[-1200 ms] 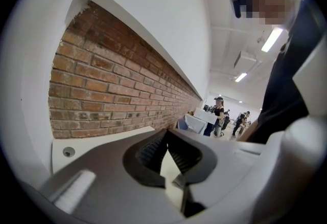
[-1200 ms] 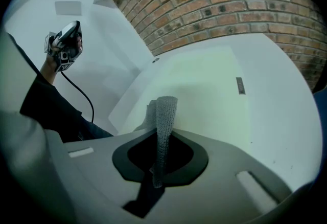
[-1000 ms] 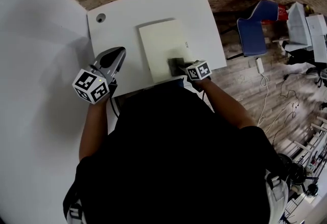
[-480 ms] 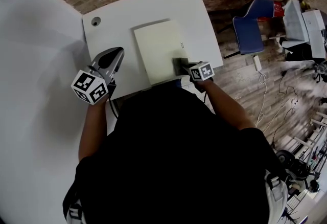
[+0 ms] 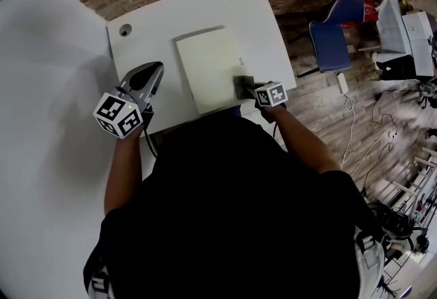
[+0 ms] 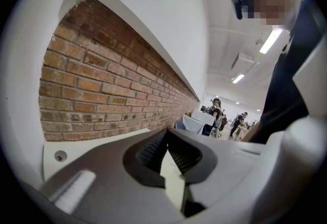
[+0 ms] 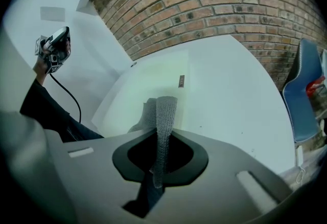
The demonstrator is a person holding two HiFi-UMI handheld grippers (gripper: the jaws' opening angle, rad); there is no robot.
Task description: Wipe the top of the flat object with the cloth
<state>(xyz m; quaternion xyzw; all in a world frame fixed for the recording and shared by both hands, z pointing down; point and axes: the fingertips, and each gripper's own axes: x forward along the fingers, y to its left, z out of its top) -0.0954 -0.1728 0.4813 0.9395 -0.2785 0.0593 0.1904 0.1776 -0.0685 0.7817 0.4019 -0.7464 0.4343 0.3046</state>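
head view: steeply down, table (image 5: 147,38) | left gripper view: along wall (image 6: 102,80), probably | right gripper view: same table, close

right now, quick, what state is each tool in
Left tool: closed, nothing in it.
Right tool: closed on the grey cloth.
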